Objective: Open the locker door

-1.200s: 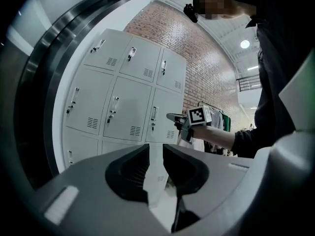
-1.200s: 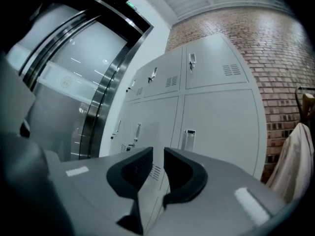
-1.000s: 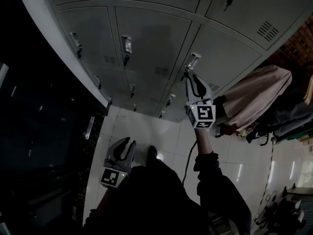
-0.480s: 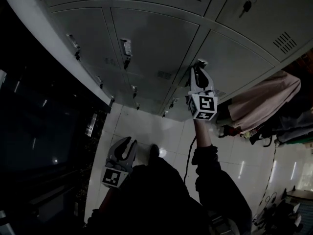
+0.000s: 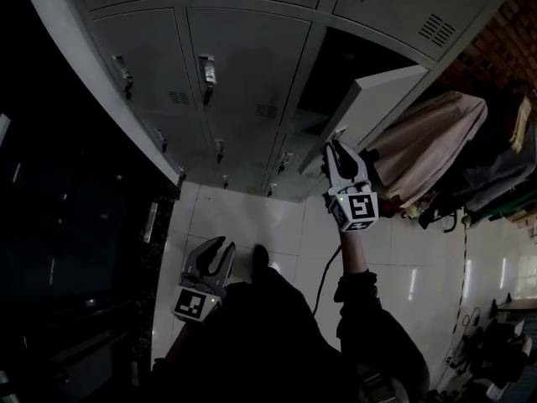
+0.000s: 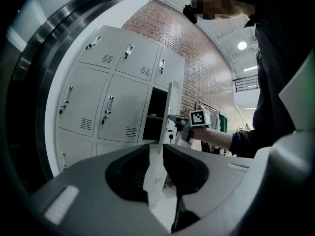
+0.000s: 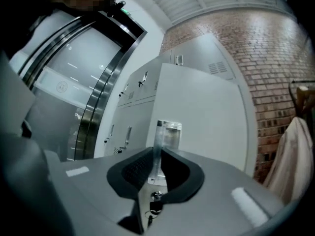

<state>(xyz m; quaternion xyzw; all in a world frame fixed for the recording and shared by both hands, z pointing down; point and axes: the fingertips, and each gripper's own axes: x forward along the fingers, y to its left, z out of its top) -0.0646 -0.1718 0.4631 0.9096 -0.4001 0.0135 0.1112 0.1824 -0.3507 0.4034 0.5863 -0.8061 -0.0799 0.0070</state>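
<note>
1. Between the jaws of the right gripper (image 7: pixel 158 154) stands the door handle (image 7: pixel 165 132), a thin upright plate. The pads lie against its two sides, and the jaws are easing open at this moment.
2. Just below that gripper's jaws, under the handle, a key (image 7: pixel 153 206) hangs from the lock.
3. Straight ahead of the right gripper, the locker door (image 7: pixel 206 112) fills the view as a plain pale panel. A brick wall (image 7: pixel 275 48) rises beyond it to the gripper's right.
4. From the head view, the right gripper (image 5: pixel 334 145) is raised at arm's length. Its tips meet the handle (image 5: pixel 337 133) at the lower edge of the locker door (image 5: pixel 382 99), which is swung out from the locker bank (image 5: pixel 243 65).
5. Behind the door, up and away from the right gripper, the open compartment (image 5: pixel 352 53) shows dark.
6. To the right gripper's right hangs a pale garment (image 5: pixel 428 141).
7. Low and near the person's body, well apart from the door, the left gripper (image 5: pixel 225 246) hangs over the tiled floor (image 5: pixel 252 217).
8. Its own view shows the left gripper (image 6: pixel 156 154) with jaws a little apart and gripping nothing. The open door (image 6: pixel 166 112) is far ahead of them, seen edge-on.
</note>
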